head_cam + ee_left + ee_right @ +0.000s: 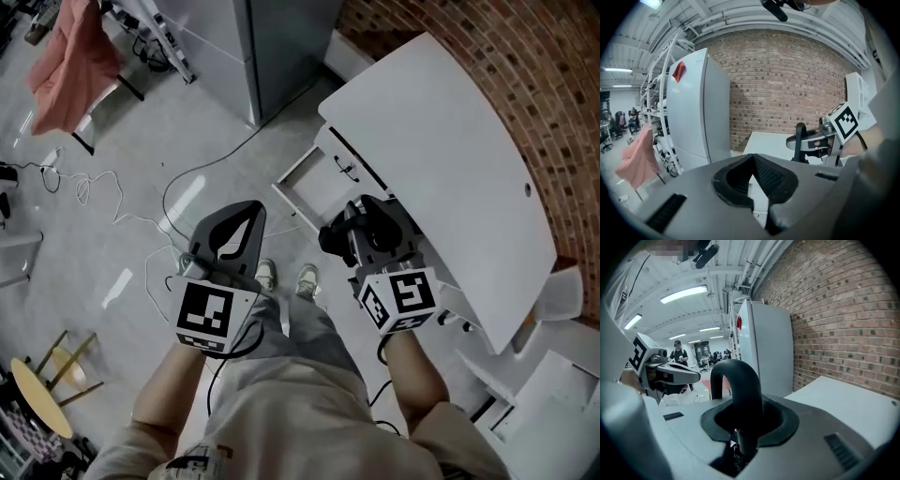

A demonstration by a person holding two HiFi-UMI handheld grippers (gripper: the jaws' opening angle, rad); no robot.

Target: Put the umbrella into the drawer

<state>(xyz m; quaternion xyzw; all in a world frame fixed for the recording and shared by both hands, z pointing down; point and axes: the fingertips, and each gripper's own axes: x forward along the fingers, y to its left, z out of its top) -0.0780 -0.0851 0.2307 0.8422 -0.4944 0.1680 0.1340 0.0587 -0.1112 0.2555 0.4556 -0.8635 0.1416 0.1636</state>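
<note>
Head view: right tool (pixel 354 228) clamps the black umbrella (pixel 339 236) near the open drawer (pixel 293 204) under the white surface (pixel 450 141), probably lining up to lower it in.
Left gripper view: left tool (pixel 752 158) pinched together, empty, held aside.
Right gripper view: hooked handle (pixel 740 380) stands gripped between the jaws, likely for steering.

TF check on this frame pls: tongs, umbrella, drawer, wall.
1. The right tongs grip the umbrella by its black hooked handle. True.
2. The left tongs hold something. False: they are empty, tips together.
3. A drawer below the white table stands pulled open. True.
4. The umbrella lies in the drawer. False: it is in the right tongs, held above the floor near the drawer.
5. The wall behind the table is tiled white. False: it is red brick.
</note>
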